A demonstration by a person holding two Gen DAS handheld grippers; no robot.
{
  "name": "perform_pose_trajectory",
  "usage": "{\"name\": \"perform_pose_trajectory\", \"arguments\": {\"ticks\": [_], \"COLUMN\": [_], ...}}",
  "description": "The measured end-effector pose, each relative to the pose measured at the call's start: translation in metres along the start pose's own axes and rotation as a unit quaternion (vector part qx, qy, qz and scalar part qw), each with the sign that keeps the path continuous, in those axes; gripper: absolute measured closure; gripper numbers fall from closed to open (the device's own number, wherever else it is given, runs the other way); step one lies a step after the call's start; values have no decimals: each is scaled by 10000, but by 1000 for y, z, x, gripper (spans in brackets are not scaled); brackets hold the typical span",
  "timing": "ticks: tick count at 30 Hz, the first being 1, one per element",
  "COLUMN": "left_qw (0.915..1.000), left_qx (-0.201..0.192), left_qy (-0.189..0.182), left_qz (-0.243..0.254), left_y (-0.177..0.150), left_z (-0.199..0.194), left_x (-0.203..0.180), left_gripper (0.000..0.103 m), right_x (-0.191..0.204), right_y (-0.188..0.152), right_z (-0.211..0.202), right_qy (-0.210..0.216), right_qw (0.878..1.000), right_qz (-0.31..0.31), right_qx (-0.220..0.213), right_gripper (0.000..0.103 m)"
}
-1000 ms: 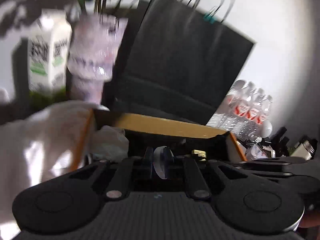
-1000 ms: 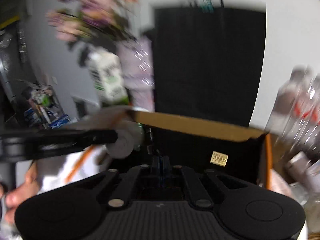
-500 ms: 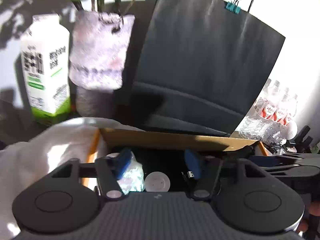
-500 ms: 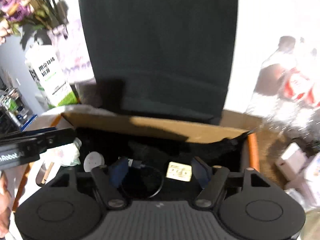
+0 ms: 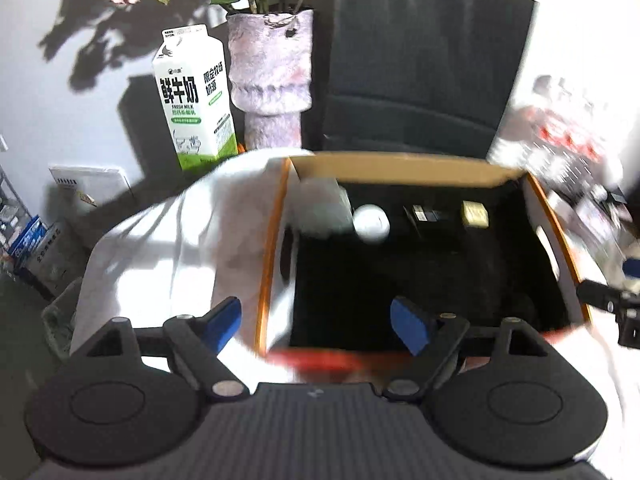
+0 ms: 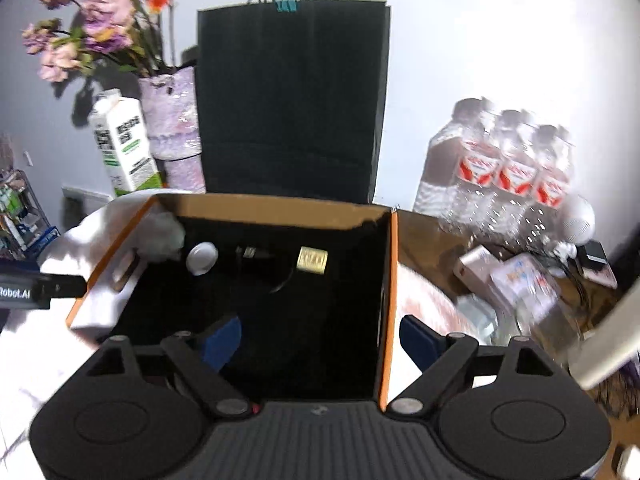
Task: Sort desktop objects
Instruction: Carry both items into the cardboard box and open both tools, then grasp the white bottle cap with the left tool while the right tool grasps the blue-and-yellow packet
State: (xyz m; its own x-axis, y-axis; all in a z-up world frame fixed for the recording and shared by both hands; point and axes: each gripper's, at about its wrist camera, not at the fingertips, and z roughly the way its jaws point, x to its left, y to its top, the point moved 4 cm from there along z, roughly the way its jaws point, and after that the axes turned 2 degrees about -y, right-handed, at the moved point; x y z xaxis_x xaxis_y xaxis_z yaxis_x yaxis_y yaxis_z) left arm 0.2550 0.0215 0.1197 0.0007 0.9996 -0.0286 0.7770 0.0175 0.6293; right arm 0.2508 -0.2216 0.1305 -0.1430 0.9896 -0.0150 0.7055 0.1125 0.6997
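An open cardboard box point(image 5: 400, 166) with a black lining and orange edges fills the middle of both views; its far rim shows in the right wrist view point(image 6: 272, 210). Inside lie a white round disc point(image 5: 371, 223) point(image 6: 202, 258), a crumpled white wad point(image 5: 320, 210), a small black plug with a cable point(image 6: 250, 254) and a gold tag point(image 5: 475, 214) point(image 6: 313, 261). My left gripper point(image 5: 316, 325) is open and empty above the box's near left corner. My right gripper point(image 6: 320, 338) is open and empty above its near right wall.
A white cloth point(image 5: 168, 240) lies left of the box. Behind stand a milk carton point(image 5: 194, 98), a lilac vase with flowers point(image 5: 272, 80) and a black paper bag point(image 6: 292, 96). Water bottles point(image 6: 500, 168) and small boxes point(image 6: 516, 276) crowd the right.
Both grippers were shut a second ago; the left held a white disc. Both opened and drew back and up from the box. The disc now lies inside the box.
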Motion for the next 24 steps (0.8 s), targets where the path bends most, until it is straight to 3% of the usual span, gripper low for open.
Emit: {"name": "perform_pose_trajectory", "arguments": {"ticks": [7, 11, 15, 19, 24], "left_qw": [9931, 9881, 9899, 9914, 9902], "left_qx": [-830, -1158, -1166, -1037, -1112], "left_qy": [-644, -904, -771, -688, -620], "left_qz": [513, 451, 251, 399, 568], "left_y": [-119, -194, -257, -294, -302], "left_z": [-78, -100, -106, -106, -99], "left_x": [-4, -3, -4, -12, -22], "left_gripper": [11, 11, 11, 11, 11], "right_x": [13, 26, 46, 55, 68], "right_y": [-102, -181, -255, -300, -322], "right_z": [-70, -103, -118, -124, -127], "right_qy": [244, 278, 120, -28, -46], "right_qw": [9964, 9920, 9890, 9902, 9897], "right_qz": [-5, 138, -26, 41, -155], "right_qx": [-807, -1223, -1475, -1398, -1423], "right_gripper": [11, 9, 7, 7, 8]}}
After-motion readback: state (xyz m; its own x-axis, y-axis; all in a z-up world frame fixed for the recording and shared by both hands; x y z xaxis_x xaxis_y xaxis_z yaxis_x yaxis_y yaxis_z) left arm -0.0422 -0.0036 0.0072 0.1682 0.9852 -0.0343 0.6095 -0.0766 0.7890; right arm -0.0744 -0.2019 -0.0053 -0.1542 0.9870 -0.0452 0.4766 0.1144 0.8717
